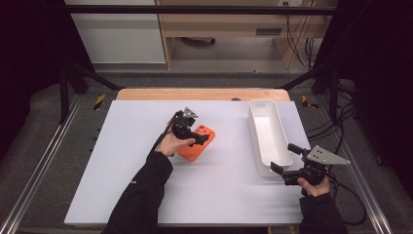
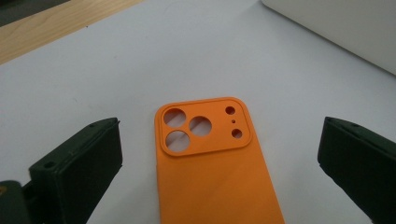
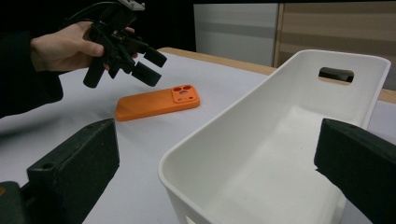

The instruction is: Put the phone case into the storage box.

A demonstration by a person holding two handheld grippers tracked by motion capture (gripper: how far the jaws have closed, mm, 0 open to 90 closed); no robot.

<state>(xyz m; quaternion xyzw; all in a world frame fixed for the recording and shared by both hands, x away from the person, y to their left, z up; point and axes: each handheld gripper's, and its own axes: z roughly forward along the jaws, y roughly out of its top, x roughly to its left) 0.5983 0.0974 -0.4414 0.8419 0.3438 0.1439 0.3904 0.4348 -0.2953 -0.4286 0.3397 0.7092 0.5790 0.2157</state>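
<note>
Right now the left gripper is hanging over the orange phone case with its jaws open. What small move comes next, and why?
Probably lower the left gripper straight down. Its jaws stand open to either side of the orange phone case, which lies flat on the table, camera cutouts up, untouched. In the right gripper view that gripper hangs above the case, so closing now would likely catch nothing.

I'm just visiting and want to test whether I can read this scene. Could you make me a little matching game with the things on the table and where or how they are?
Things:
1. orange phone case
2. white bin
3. left gripper
4. right gripper

States:
A. open, hovering above the phone case
B. lying flat on the white table, camera cut-outs up
C. open, at the near end of the bin
D. empty, standing on the table's right side

Pairs: 1-B, 2-D, 3-A, 4-C
</note>
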